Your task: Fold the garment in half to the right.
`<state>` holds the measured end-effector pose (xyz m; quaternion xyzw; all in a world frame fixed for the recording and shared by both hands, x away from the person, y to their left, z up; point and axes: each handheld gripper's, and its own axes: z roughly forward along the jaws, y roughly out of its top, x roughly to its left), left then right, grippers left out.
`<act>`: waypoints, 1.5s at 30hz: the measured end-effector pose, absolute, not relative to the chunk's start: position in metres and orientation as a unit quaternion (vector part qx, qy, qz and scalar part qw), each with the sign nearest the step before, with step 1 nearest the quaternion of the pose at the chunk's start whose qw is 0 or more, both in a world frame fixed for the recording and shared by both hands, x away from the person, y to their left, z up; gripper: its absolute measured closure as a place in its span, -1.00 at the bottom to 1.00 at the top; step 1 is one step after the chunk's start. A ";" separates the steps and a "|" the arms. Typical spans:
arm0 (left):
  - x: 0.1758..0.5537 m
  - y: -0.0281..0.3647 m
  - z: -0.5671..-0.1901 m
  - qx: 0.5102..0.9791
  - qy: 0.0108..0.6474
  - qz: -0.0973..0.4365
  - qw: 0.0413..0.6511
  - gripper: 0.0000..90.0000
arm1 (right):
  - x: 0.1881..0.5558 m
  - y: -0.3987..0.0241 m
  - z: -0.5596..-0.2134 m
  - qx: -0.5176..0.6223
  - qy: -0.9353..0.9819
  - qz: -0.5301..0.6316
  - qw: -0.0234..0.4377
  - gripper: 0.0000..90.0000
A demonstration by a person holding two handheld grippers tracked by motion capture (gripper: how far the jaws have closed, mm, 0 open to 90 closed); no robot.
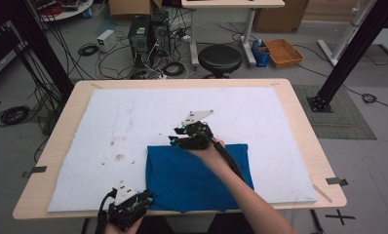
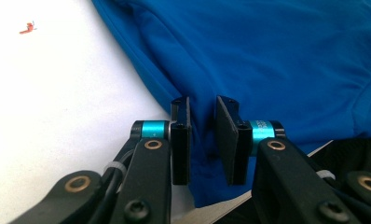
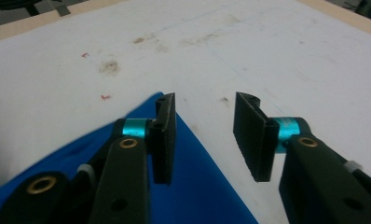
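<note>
White mat [image 1: 133,122]: high view alone shows whole blue cloth [image 1: 192,178].

Soft matt blue cloth [image 1: 197,178] on a stained matt white sheet [image 1: 133,122] over a pale wooden table [image 1: 304,126]

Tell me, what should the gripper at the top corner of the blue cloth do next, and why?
Probably close the right gripper on the corner of the folded blue fabric cloth. Its jaws stand apart with that corner just between them, nothing pinched yet. The left gripper has its jaws narrowed around a fold at the near edge, so both ends would be held for the next fold.
</note>
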<state>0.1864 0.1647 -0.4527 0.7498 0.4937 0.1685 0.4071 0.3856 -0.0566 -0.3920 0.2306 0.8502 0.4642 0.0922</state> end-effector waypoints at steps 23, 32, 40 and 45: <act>0.187 0.167 -0.454 0.749 0.490 0.162 0.416 0.69 | 0.409 0.047 -0.438 0.253 0.903 0.342 0.058 0.87; 0.187 0.168 -0.451 0.753 0.485 0.159 0.415 0.83 | 0.403 0.034 -0.424 0.246 0.892 0.375 0.050 0.96; 0.185 0.169 -0.432 0.741 0.468 0.170 0.452 0.89 | 0.401 0.010 -0.403 0.258 0.869 0.422 0.029 0.96; 0.187 0.161 -0.414 0.735 0.450 0.170 0.478 0.89 | 0.396 -0.015 -0.382 0.249 0.859 0.447 0.023 0.96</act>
